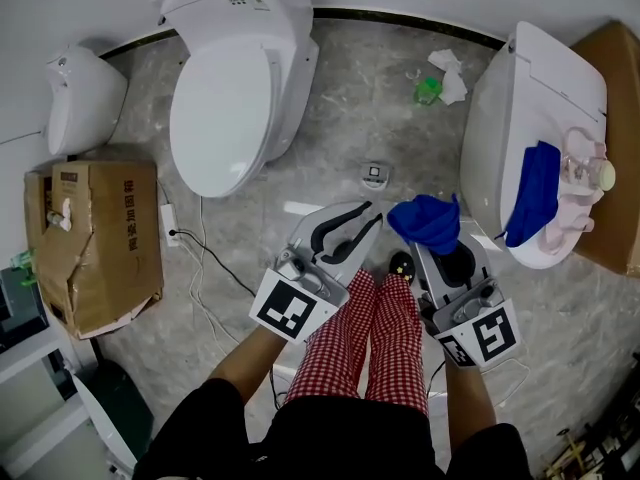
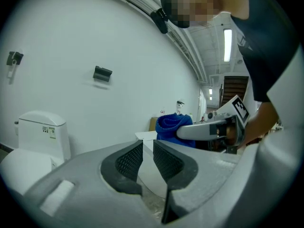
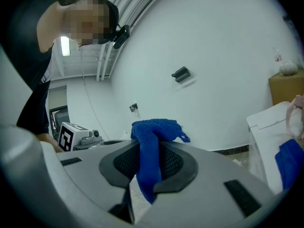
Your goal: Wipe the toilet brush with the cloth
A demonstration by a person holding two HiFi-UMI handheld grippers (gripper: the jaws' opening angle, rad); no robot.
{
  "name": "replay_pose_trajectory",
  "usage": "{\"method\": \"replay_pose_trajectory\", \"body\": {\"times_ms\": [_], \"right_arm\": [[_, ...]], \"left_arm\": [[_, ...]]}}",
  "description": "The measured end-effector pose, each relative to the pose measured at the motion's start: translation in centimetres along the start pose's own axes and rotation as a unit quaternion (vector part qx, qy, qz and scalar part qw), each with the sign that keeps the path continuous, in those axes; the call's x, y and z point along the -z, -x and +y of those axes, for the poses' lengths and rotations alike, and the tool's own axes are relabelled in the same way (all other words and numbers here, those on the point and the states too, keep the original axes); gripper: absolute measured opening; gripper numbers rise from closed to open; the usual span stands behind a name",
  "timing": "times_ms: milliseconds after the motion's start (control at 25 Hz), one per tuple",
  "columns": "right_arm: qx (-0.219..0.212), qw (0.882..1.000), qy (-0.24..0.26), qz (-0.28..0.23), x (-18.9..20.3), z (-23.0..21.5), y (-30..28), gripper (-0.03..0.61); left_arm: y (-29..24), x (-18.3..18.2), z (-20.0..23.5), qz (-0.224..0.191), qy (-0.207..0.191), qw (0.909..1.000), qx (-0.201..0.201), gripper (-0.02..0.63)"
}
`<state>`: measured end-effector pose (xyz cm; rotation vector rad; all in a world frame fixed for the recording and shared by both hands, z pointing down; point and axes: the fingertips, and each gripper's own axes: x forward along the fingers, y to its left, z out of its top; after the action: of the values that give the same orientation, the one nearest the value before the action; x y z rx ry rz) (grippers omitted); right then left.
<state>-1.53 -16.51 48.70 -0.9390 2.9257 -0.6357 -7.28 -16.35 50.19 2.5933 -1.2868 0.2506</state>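
Note:
My right gripper (image 1: 435,248) is shut on a blue cloth (image 1: 425,223), which bunches above its tips. In the right gripper view the blue cloth (image 3: 154,129) runs down between the black pads (image 3: 173,163). My left gripper (image 1: 350,230) is beside it on the left; in the left gripper view its jaws (image 2: 148,158) stand a narrow gap apart with nothing pinched between them. A slim white thing (image 1: 300,208) lies on the floor by the left gripper's tip; I cannot tell whether it is the toilet brush. No brush head shows in any view.
A white toilet (image 1: 235,78) stands at the far left and another (image 1: 510,108) at the right, with a second blue cloth (image 1: 530,193) and pink things (image 1: 580,183) on its lid. A cardboard box (image 1: 95,243) and cable (image 1: 205,258) lie left; a green bottle (image 1: 430,88) sits by the far wall.

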Motion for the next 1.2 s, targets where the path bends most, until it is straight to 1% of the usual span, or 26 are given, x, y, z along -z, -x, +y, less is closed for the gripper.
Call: {"method": "replay_pose_trajectory", "body": {"times_ms": [160, 280, 440, 520, 880, 1200], "right_arm": [[0.004, 1.0, 0.004, 0.002, 0.9, -0.6, -0.3, 0.078], [0.009, 1.0, 0.0, 0.007, 1.7, -1.2, -0.4, 0.078], [0.013, 1.0, -0.002, 0.013, 2.6, -1.9, -0.6, 0.078], [0.014, 1.0, -0.004, 0.017, 2.9, -2.0, -0.7, 0.079], [0.02, 0.999, -0.019, 0.02, 3.6, -3.1, -1.3, 0.078], [0.026, 0.999, -0.021, 0.028, 4.2, -4.1, -1.5, 0.078]], "left_arm": [[-0.5, 0.9, -0.1, -0.004, 0.007, 0.9998, 0.019, 0.052], [-0.8, 1.7, -0.2, -0.005, 0.004, 0.9994, 0.035, 0.057], [-1.5, 3.0, 0.3, 0.003, 0.011, 0.9995, 0.03, 0.064], [-1.8, 3.5, 0.6, 0.006, 0.014, 0.9995, 0.027, 0.081], [-3.1, 5.5, 1.5, 0.019, 0.001, 0.9989, 0.043, 0.1], [-4.3, 8.1, 2.7, 0.04, -0.002, 0.9984, 0.041, 0.109]]}}
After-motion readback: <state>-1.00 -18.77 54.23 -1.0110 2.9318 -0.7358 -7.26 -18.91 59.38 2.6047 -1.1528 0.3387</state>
